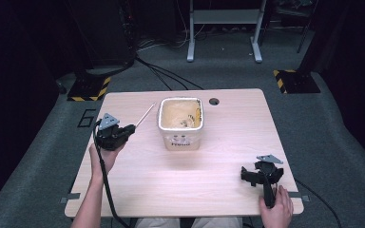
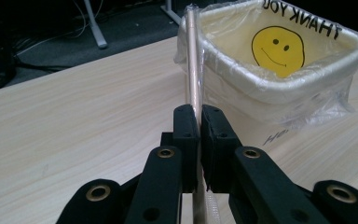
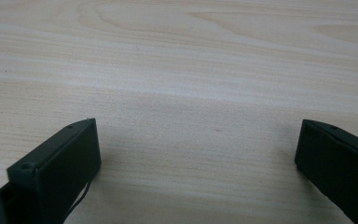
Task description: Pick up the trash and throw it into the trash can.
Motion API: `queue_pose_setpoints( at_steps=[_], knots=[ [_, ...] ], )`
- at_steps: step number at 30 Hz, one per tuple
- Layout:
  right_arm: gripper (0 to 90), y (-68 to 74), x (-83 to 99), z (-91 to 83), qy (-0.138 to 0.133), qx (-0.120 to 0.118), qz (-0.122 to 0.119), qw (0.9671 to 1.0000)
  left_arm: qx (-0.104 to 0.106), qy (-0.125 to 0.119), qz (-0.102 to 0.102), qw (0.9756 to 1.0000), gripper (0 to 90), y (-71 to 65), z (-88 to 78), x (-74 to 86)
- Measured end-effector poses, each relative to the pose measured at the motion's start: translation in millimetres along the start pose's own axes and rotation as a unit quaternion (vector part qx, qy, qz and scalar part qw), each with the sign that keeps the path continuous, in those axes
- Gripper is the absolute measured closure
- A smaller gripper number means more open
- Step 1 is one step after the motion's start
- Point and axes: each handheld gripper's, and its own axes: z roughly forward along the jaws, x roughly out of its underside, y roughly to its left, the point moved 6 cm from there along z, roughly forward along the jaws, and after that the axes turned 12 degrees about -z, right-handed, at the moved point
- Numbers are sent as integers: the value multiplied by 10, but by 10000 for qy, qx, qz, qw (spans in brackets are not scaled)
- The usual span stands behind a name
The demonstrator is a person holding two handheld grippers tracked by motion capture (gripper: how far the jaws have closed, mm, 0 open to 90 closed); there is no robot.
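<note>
Where jaws meet: straw (image 2: 193,70) beside smiley bag (image 2: 278,49).

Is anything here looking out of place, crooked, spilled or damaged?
Nothing stands out. The lined bin stands upright on the table, its bag only a little crumpled. The left gripper is clamped on a thin stick; nothing is spilled.

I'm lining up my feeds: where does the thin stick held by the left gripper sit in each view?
High view: the stick runs from the left gripper up-right toward the lined bin, left of centre.
Left gripper view: the stick stands upright at centre, clamped between the black jaws, beside the bin's corner.
Right gripper view: not in it; bare table between open jaws.
Shared landmark: the light wooden tabletop.
</note>
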Motion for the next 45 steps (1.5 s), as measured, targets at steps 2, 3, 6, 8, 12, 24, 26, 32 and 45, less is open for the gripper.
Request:
queue_pose_setpoints(
  at_steps=[2,3,6,8,12,24,26,32,45],
  knots=[
    [0,-1,0,1,-5,-6,-8,10000,10,5,23,10000,850,-21,10,-39],
    [0,0,0,0,0,0,-1,10000,10,5,23,10000,850,-21,10,-39],
    [0,-1,0,0,-1,3,-6,10000,27,-27,59,10000,850,-53,22,-86],
    [0,2,0,0,1,-8,8,10000,47,-57,73,9999,850,-76,33,-131],
    [0,-2,0,0,-2,-1,-9,10000,87,-69,123,9999,850,-117,57,-207],
    [0,0,0,0,1,0,3,10000,209,-126,283,9993,850,-281,154,-430],
    [0,1,0,-1,3,0,8,10000,235,-127,282,9992,850,-301,175,-456],
    [0,0,0,0,0,-3,-1,10000,292,-126,347,9989,850,-364,236,-537],
    [0,2,0,-1,3,-3,15,10000,466,-162,451,9978,850,-554,429,-763]
  ],
)
